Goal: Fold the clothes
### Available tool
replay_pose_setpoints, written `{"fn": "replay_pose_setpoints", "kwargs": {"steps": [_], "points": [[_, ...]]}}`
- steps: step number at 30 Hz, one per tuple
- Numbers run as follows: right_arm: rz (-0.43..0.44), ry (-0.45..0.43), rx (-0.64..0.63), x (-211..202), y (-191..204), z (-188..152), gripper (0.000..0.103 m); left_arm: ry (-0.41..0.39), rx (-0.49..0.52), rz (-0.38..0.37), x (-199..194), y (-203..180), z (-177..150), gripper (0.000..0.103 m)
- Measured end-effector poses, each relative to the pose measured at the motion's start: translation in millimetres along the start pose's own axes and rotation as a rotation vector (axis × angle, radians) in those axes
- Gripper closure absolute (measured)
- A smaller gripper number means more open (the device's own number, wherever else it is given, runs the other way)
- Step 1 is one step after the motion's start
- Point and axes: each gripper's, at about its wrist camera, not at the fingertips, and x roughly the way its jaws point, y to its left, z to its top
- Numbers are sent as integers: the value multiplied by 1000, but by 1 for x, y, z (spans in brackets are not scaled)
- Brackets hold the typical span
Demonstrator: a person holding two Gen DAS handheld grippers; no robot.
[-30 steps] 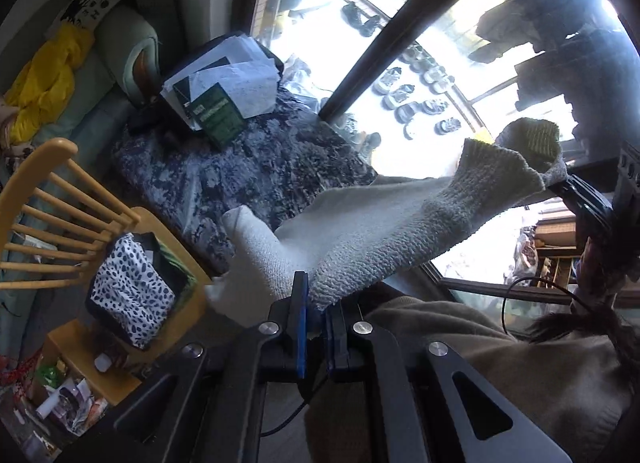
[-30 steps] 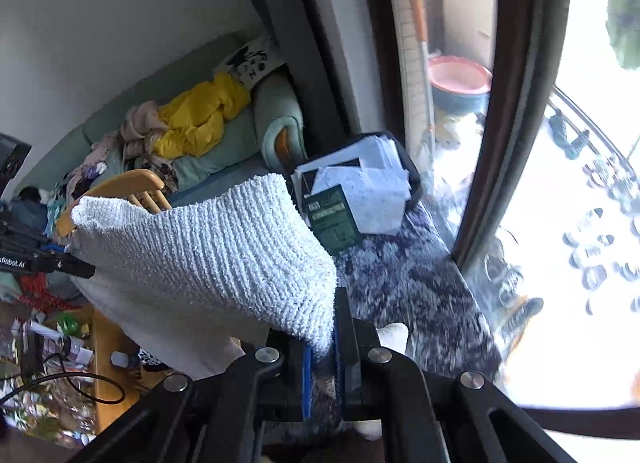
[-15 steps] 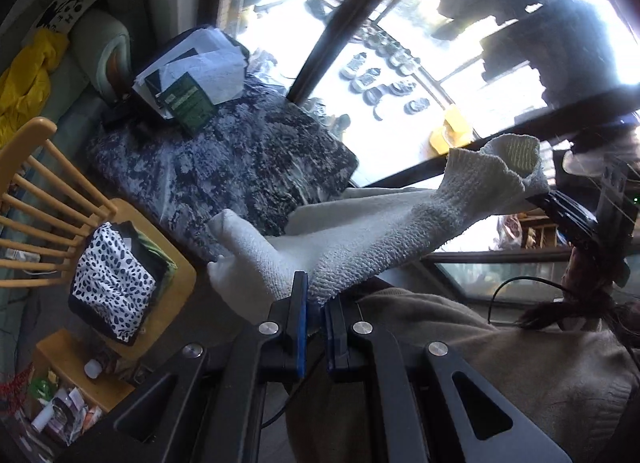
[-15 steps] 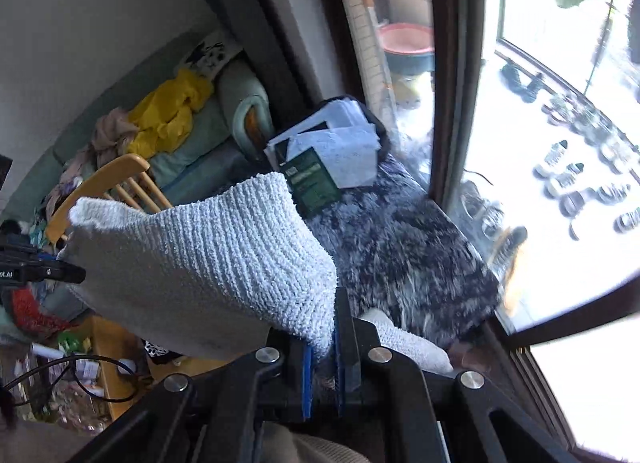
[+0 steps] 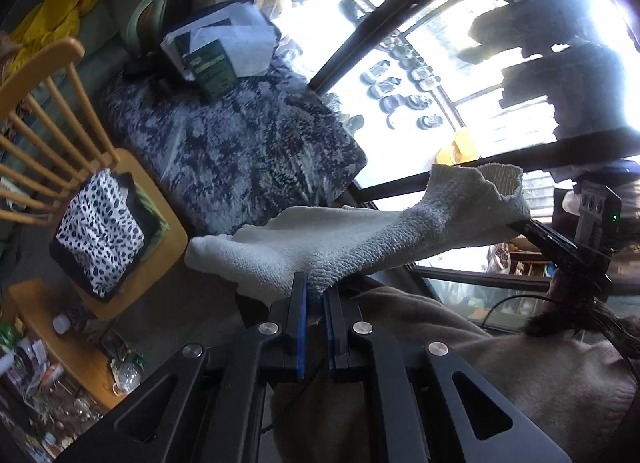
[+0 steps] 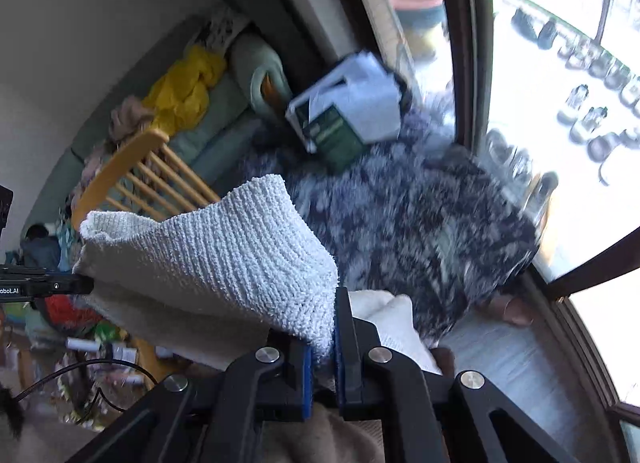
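A white terry sock (image 5: 360,239) is stretched in the air between both grippers. My left gripper (image 5: 315,295) is shut on one side of its cuff. My right gripper (image 6: 322,347) is shut on the opposite side of the sock's cuff (image 6: 224,263). In the left wrist view the right gripper's fingers (image 5: 536,231) pinch the far edge; in the right wrist view the left gripper (image 6: 80,285) holds the far corner at left. The sock's foot (image 5: 224,259) hangs to the left, below the cuff.
A dark mottled fuzzy cushion (image 5: 240,143) lies below, with a box of papers (image 5: 220,51) on its far end. A yellow wooden chair (image 5: 132,223) holds folded leopard-print cloth (image 5: 100,235). A sofa with yellow clothes (image 6: 188,91) is behind. Windows stand at right.
Both grippers have moved with the sock, keeping it stretched; the views have swung so the cushion and chair sit nearer. The grips have not changed.
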Motion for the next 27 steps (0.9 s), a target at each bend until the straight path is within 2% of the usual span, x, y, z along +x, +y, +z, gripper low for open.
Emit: {"fn": "replay_pose_setpoints", "kwargs": {"steps": [6,12,17,22,27], "points": [[-14,155,-7,73,-22,16,96,24,-73,35,60,30,36,96],[-18,280,-89,172,-55,75,96,-36,-160,95,139,65,100,96],[-11,295,-184,277,-79,134,96,-76,-212,184,221,104,169,96],[-42,320,-256,388,-106,178,96,-75,-245,169,318,161,239,96],[-46,359,-231,499,-146,216,96,-85,-275,184,397,205,306,96]]}}
